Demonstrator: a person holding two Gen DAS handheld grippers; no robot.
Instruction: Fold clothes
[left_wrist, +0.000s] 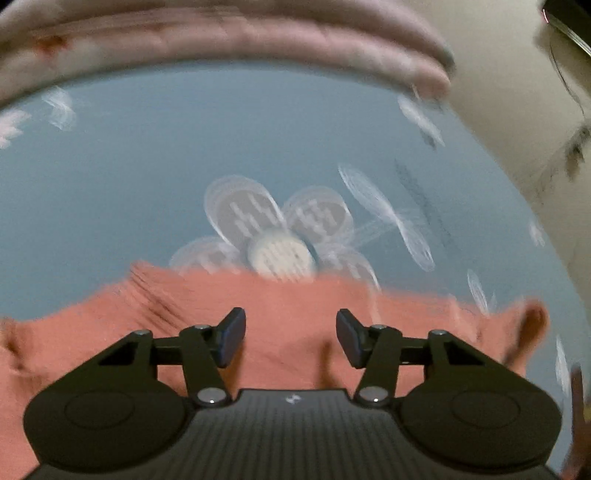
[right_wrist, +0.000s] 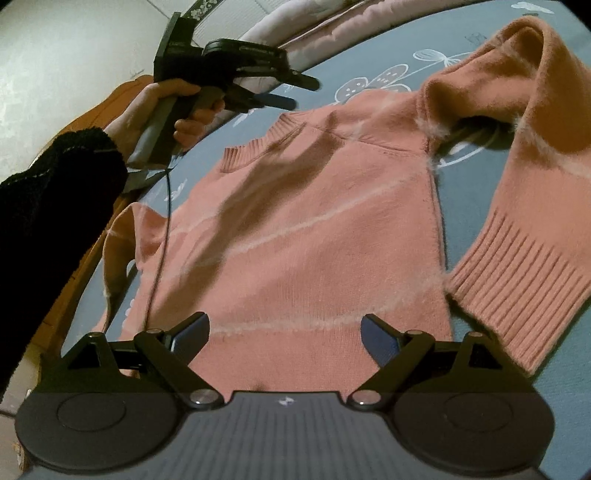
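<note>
A pink knit sweater with pale stripes lies front up on the blue flowered sheet. Its ribbed collar points away from me. The right sleeve arches up and bends back, so its ribbed cuff rests beside the hem. The left sleeve lies folded along the body. My right gripper is open over the hem with nothing between its fingers. My left gripper, held in a hand, hovers open above the collar area. In the left wrist view the left gripper is over the sweater, holding nothing.
A pink quilt is bunched along the far side of the sheet. A pale wall rises at the right of it. A black sleeve and a thin cable cross the sweater's left side.
</note>
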